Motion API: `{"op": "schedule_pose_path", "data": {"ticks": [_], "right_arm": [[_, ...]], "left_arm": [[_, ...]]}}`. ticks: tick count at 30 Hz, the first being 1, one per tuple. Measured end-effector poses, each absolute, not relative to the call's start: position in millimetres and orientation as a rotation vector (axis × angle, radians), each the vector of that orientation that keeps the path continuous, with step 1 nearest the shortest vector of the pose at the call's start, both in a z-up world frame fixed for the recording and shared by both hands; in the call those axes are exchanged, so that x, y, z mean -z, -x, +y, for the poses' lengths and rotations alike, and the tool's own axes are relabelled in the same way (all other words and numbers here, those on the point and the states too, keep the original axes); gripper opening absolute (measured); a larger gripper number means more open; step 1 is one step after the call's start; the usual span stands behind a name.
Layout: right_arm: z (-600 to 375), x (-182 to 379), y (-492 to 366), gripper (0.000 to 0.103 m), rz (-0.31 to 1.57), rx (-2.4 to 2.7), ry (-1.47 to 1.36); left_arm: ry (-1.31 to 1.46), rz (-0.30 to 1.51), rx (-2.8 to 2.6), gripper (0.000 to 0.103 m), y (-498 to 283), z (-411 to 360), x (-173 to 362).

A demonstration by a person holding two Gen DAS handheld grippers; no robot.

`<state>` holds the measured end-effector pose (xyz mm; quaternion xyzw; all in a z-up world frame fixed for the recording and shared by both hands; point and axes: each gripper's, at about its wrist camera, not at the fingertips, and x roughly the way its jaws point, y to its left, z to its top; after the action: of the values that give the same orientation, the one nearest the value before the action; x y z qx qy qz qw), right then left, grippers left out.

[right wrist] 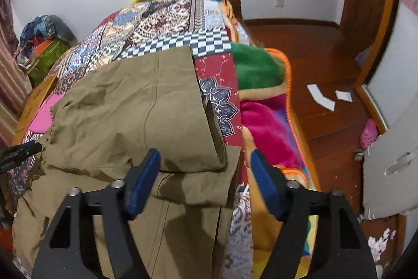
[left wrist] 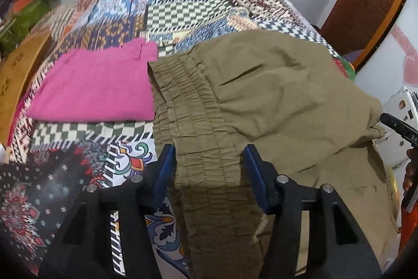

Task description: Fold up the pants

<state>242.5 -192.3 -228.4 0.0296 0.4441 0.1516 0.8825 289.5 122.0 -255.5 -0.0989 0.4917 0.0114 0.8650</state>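
Note:
The olive-khaki pants (left wrist: 274, 101) lie folded over on the patterned bedspread (left wrist: 183, 7). Their ruched elastic waistband (left wrist: 198, 153) runs toward my left gripper (left wrist: 209, 156), which is open with the waistband between its blue pads, not pinched. In the right wrist view the pants (right wrist: 130, 109) show a folded leg end on top. My right gripper (right wrist: 203, 161) is open over the fold's right edge, empty. The right gripper's tip shows at the right edge of the left wrist view (left wrist: 399, 127).
A folded pink garment (left wrist: 96, 85) lies left of the pants. A colourful fleece blanket (right wrist: 263, 109) hangs at the bed's right edge. Beyond it are a wooden floor (right wrist: 326, 64) with paper scraps, a pink shoe (right wrist: 368, 132) and a clothes pile (right wrist: 44, 35).

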Motion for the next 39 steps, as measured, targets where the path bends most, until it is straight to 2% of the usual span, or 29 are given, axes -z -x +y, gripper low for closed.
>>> {"op": "schedule_pose_path", "data": {"ticks": [2, 4, 6, 8, 13, 25, 27, 28, 29, 31, 39], "right_arm": [[-190, 233, -246, 0.050, 0.947, -0.344, -0.063], [-186, 236, -248, 0.041, 0.959, -0.380, -0.065], [-182, 236, -249, 0.038, 0.956, -0.378, -0.042], [-179, 234, -248, 0.014, 0.948, -0.376, -0.007], [-181, 230, -251, 0.008, 0.932, -0.347, 0.015], [-171, 232, -257, 0.008, 0.944, -0.283, 0.140], [-176, 226, -259, 0.013, 0.970, -0.299, 0.116], [-180, 222, -260, 0.021, 0.976, -0.310, 0.102], [-180, 218, -259, 0.029, 0.975, -0.313, 0.094], [-182, 210, -258, 0.038, 0.951, -0.306, 0.094], [-164, 183, -292, 0.043, 0.859, -0.332, 0.118]], "left_arm": [[0.251, 1.044, -0.014, 0.053, -292, 128, 263], [0.277, 1.046, 0.000, 0.047, -292, 131, 265], [0.268, 1.040, 0.006, 0.046, -291, 128, 264], [0.231, 1.031, -0.010, 0.045, -290, 123, 261], [0.147, 1.023, -0.059, 0.045, -295, 115, 262], [0.170, 1.023, -0.047, 0.047, -293, 124, 258], [0.154, 0.999, -0.049, 0.053, -290, 127, 247], [0.142, 0.985, -0.059, 0.060, -290, 129, 241], [0.136, 0.965, -0.070, 0.062, -290, 133, 235], [0.148, 0.942, -0.081, 0.064, -294, 142, 228], [0.242, 0.944, -0.077, 0.064, -337, 177, 235]]}}
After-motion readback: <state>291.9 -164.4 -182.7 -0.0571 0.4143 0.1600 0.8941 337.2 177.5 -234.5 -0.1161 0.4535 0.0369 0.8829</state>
